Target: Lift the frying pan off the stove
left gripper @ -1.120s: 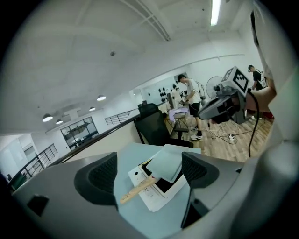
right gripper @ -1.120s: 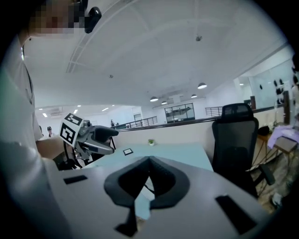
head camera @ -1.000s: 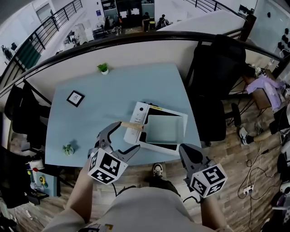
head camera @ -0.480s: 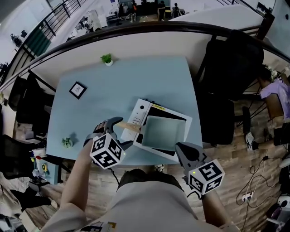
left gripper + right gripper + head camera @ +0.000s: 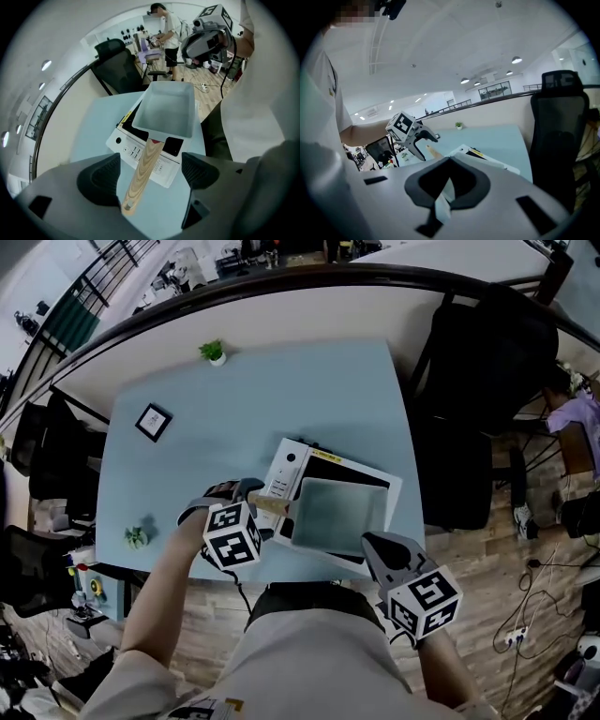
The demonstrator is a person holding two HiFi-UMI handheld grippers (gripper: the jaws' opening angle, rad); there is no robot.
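Note:
A square grey frying pan [image 5: 337, 512] sits on a white and black stove [image 5: 292, 460] near the table's front edge. Its wooden handle [image 5: 270, 506] points left. My left gripper [image 5: 246, 502] is open with that handle between its jaws. In the left gripper view the handle [image 5: 143, 176] lies in the gap of the left gripper [image 5: 150, 176], nearer the left pad [image 5: 101, 180], with the pan [image 5: 168, 110] ahead. My right gripper [image 5: 384, 549] hangs shut off the table's front edge, right of the pan. The right gripper [image 5: 449, 161] holds nothing.
On the light blue table [image 5: 309, 399] stand a small plant [image 5: 212, 352] at the back, another plant [image 5: 137, 537] at the front left, and a small framed picture [image 5: 153, 421]. A black office chair [image 5: 478, 381] is at the right side.
My left gripper has moved forward to the right, so its jaws now straddle the pan's wooden handle. The right gripper has stayed about where it was.

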